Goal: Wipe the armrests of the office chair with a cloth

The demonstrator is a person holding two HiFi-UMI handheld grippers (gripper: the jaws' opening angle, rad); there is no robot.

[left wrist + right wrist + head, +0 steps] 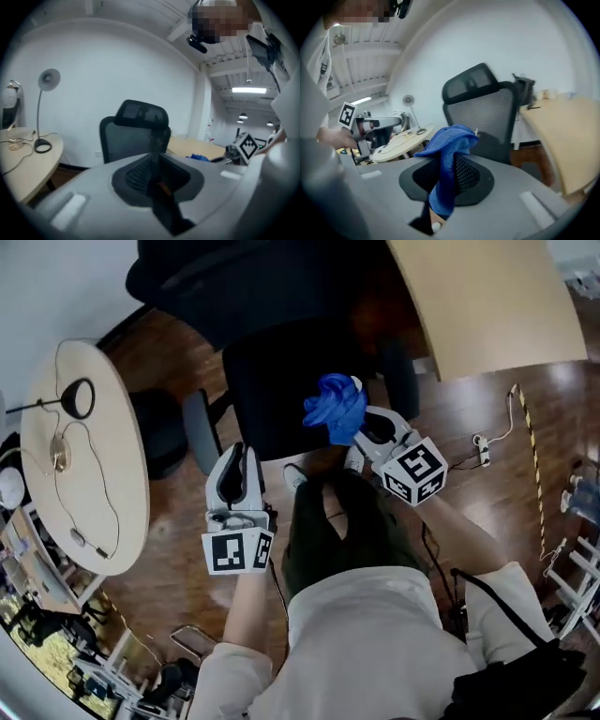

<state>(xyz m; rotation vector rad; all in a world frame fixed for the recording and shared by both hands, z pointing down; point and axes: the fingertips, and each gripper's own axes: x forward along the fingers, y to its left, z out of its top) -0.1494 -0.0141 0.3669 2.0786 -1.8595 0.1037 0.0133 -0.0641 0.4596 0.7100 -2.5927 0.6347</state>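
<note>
Right gripper point(366, 430) is clamping the blue cloth point(336, 407) in its jaws, holding it above the office chair point(281, 381) seat front, apart from both armrests point(198, 432). Left gripper point(236, 463) is hovering just in front of the chair, jaws together, apparently empty. Round tabletop point(89, 484) with lamp point(77, 399) is standing left of the chair, a second tabletop point(497, 306) right. Wooden floor point(178, 549) is lying beneath.
</note>
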